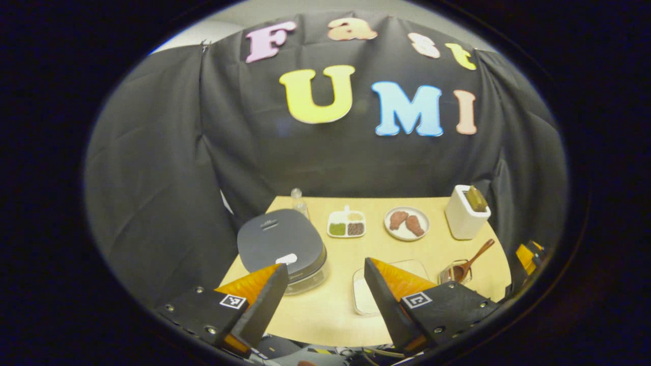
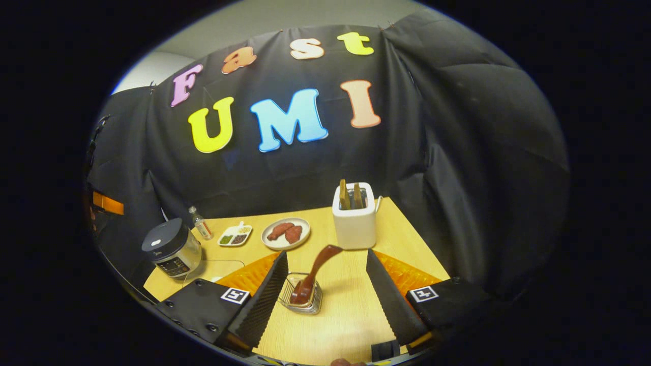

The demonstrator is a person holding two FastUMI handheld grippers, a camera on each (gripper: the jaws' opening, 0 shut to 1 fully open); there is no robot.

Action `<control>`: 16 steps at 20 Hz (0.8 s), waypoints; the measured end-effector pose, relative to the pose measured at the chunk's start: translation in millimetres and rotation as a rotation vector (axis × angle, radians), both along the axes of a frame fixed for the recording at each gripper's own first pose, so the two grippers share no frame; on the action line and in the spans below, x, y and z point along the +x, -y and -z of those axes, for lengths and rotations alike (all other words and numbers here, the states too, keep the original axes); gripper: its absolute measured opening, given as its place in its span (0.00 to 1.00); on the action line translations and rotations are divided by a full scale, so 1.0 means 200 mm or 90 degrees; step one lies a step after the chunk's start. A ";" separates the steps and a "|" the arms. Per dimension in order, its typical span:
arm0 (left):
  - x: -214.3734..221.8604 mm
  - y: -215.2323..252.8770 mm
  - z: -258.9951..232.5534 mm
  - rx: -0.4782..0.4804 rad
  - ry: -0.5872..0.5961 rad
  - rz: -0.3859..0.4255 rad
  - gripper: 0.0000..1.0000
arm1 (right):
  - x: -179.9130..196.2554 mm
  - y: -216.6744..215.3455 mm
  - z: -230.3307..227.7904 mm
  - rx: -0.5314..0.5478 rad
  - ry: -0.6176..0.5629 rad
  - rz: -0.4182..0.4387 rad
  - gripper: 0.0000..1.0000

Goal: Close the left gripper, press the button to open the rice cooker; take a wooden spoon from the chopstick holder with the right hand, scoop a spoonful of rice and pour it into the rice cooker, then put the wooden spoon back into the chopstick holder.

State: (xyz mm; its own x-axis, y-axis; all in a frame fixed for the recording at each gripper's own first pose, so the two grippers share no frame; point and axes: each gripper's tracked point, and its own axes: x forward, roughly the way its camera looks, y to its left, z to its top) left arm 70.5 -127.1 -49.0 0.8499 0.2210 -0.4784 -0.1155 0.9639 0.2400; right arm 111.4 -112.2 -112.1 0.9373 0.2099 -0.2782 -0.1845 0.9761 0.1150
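Left gripper [image 1: 321, 284] is wide open above the closed cooker [image 1: 283, 247]; pressing the button [image 1: 286, 258] unclosed risks straddling it; right gripper [image 2: 325, 277] also wide, empty.

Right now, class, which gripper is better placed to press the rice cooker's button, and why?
Left. The left gripper sits just before the closed rice cooker; its jaws stand open. The right gripper faces the wooden spoon.
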 end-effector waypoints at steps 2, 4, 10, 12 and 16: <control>-0.07 0.12 -0.15 -0.011 0.051 0.010 0.94 | 0.06 0.02 -0.21 -0.006 0.062 0.013 0.98; -0.15 0.21 -0.25 -0.012 0.097 0.032 0.93 | 0.01 0.05 -0.37 -0.013 0.116 0.030 0.98; -0.41 0.32 -0.49 -0.016 0.211 0.078 0.94 | -0.24 0.08 -0.71 -0.052 0.172 0.078 0.98; -0.53 0.28 -0.54 -0.012 0.255 0.082 0.93 | -0.37 0.05 -0.72 -0.050 0.168 0.085 0.98; -0.71 0.20 -0.54 -0.033 0.306 0.099 0.93 | -0.58 0.02 -0.67 -0.058 0.169 0.098 0.98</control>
